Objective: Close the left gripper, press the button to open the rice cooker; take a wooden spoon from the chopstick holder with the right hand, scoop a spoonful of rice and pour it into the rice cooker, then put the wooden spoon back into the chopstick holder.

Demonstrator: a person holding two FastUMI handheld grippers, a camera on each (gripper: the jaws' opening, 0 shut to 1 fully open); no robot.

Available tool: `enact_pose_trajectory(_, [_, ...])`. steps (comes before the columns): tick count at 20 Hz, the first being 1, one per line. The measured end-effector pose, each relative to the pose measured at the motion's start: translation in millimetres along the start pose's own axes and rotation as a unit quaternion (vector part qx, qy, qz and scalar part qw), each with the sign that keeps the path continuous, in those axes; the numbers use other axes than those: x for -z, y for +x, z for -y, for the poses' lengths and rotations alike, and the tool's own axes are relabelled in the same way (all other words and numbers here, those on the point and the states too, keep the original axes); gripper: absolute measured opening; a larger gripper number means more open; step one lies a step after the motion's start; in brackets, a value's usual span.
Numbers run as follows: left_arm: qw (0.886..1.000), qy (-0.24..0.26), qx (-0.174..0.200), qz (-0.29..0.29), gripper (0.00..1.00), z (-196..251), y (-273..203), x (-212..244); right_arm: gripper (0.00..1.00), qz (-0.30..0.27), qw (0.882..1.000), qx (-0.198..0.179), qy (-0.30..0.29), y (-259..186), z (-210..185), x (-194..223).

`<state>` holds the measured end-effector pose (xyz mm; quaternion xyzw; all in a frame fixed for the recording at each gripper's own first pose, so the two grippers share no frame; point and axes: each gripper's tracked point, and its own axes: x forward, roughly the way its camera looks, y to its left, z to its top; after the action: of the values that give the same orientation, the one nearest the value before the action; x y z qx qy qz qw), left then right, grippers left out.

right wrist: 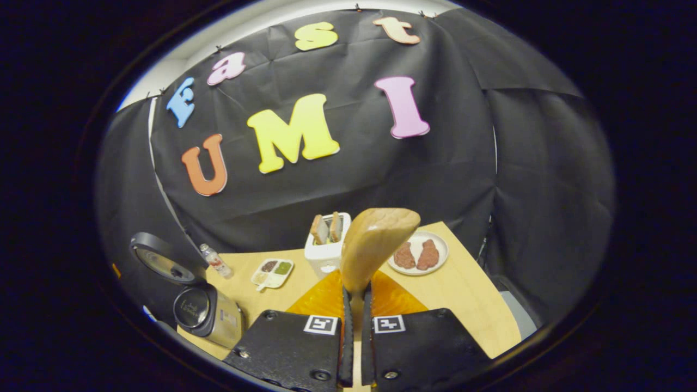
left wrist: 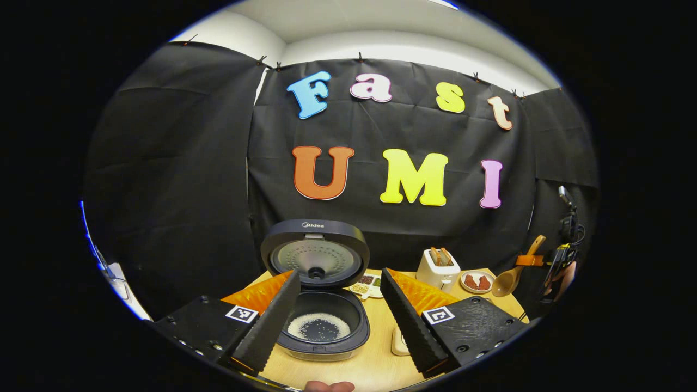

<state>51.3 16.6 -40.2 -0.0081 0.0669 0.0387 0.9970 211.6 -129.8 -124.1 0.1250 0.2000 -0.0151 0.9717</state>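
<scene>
The rice cooker (left wrist: 326, 332) stands open on the wooden table, its lid (left wrist: 316, 253) upright. A thin layer of white rice (left wrist: 318, 326) lies in its dark pot. My left gripper (left wrist: 339, 276) hangs open just before it, one finger on each side of the pot. At the far right, my right gripper (left wrist: 531, 260) holds the wooden spoon (left wrist: 507, 280), bowl tilted downward. In the right gripper view, my right gripper (right wrist: 356, 296) is shut on the spoon's handle, and the spoon's bowl (right wrist: 375, 245) stands up ahead. The open cooker (right wrist: 204, 310) sits at the lower left.
A white toaster (right wrist: 325, 245) with bread, a plate (right wrist: 438, 256) of two meat pieces, a divided dish (right wrist: 272, 272) of grains and a small bottle (right wrist: 215, 261) stand at the table's back. A pale small object (left wrist: 399, 344) lies partly behind my left gripper's right finger.
</scene>
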Motion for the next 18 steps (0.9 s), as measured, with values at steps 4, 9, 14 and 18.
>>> enact_pose_trajectory(4, [1.0,0.005,-0.014,-0.018,0.95,1,5,6,0.11,-0.032,0.999,0.013,-0.001,48,30,34])
enact_pose_trajectory(9, [0.999,0.003,-0.04,-0.031,0.95,-5,11,10,0.11,-0.068,0.997,0.018,0.008,84,52,77])
enact_pose_trajectory(14, [0.998,0.004,-0.045,-0.039,0.95,-3,20,9,0.11,-0.09,0.996,0.016,0.022,109,62,109])
enact_pose_trajectory(18, [0.999,0.015,-0.043,-0.03,0.95,-2,27,1,0.14,-0.097,0.995,0.015,0.036,120,66,120])
